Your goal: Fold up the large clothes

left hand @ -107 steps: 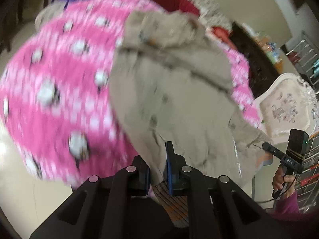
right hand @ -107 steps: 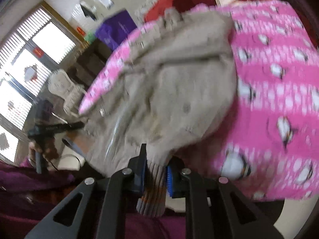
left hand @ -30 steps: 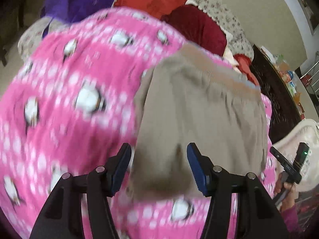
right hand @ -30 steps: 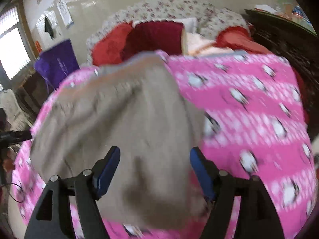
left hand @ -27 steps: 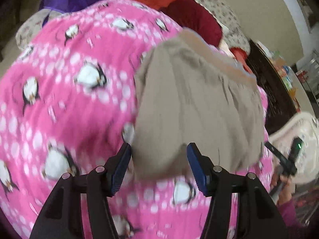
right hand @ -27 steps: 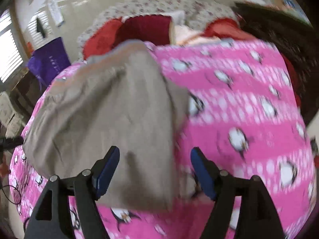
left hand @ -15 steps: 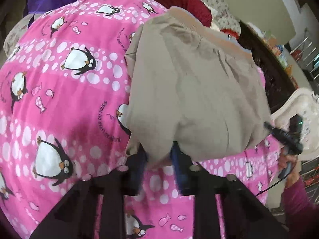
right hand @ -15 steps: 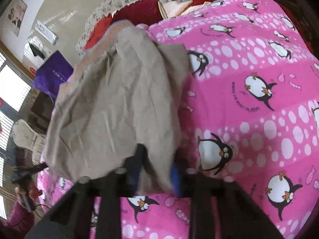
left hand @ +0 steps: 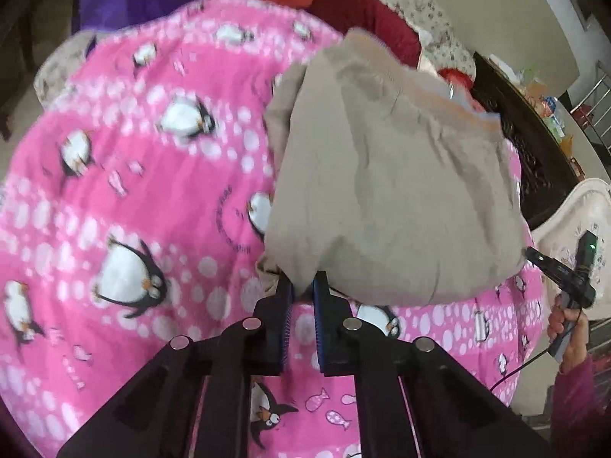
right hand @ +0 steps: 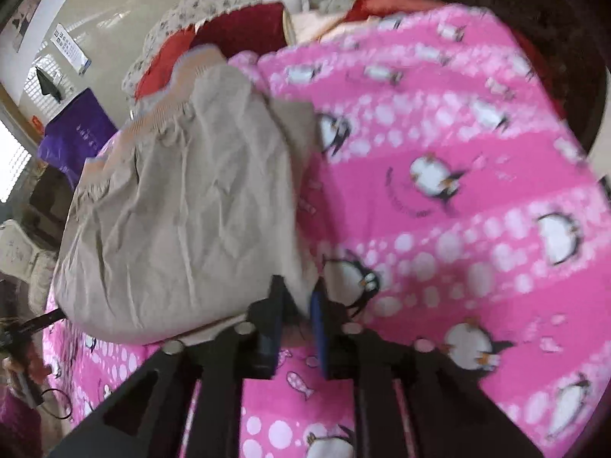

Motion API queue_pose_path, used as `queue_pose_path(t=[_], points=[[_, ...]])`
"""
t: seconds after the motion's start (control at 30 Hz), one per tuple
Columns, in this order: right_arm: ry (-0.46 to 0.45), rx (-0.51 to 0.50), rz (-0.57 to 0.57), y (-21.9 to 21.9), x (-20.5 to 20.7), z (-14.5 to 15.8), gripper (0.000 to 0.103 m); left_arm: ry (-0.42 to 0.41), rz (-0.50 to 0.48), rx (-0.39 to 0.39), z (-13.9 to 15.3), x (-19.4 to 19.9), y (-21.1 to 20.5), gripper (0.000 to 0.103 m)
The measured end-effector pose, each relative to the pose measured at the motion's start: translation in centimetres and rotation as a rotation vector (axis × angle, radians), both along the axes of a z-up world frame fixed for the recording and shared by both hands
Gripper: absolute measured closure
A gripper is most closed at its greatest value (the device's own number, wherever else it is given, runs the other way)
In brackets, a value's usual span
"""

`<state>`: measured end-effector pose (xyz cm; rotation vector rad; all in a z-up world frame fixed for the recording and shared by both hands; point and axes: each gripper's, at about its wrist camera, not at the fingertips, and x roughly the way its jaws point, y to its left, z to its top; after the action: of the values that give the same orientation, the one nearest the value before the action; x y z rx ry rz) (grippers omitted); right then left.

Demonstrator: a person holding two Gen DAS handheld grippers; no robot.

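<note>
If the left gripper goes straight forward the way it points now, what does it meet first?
The left gripper is already shut on the near folded edge of the beige garment, so it would push straight into that cloth. Under it lies the pink penguin blanket; how steeply the fingers point down is unclear.

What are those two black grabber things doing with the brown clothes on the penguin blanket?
A person is folding a beige garment on the pink penguin blanket. The left gripper and the right gripper are each pinched shut on a near corner of the cloth. It already lies doubled over, its elastic waistband on the far side.
</note>
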<state>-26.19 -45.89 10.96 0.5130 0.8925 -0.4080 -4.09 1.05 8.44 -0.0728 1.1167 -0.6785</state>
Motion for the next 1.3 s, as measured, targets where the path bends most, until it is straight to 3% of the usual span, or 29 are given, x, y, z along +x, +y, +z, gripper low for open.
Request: queue_pose_path(t=[0.13,0.3,0.5,0.63,0.77,0.87,0.97,1.3], points=[[-0.070,-0.061,0.024,2.0,-0.2,3.6,0.063,-0.076,0.028,-0.003,2.6,-0.1,-0.6,0.093],[-0.128,-0.035,0.179,6.4,3.9,4.8,0.062,-0.112,0.047,0.050,3.0,0.2,-4.0,0.088],[-0.153,-0.036,0.336,12.2,11.1,3.5,0.062,-0.137,0.095,0.175,0.5,0.6,-7.3,0.088],[-0.147,-0.075,0.397,14.5,14.8,2.6,0.063,-0.119,0.113,0.198,-0.6,1.2,-7.7,0.088],[-0.097,-0.107,0.377,14.1,17.6,0.4,0.064,-0.118,0.110,0.217,-1.1,1.3,-8.0,0.088],[-0.015,-0.103,0.298,12.2,19.4,-2.4,0.067,-0.123,0.102,0.228,-1.2,1.3,-8.4,0.088],[-0.015,-0.037,0.257,10.8,19.6,-3.9,0.075,-0.119,0.102,0.237,-1.4,1.3,-8.7,0.088],[-0.103,0.026,0.322,13.6,14.0,-0.5,0.073,-0.109,0.111,0.237,-1.7,1.5,-8.7,0.088]])
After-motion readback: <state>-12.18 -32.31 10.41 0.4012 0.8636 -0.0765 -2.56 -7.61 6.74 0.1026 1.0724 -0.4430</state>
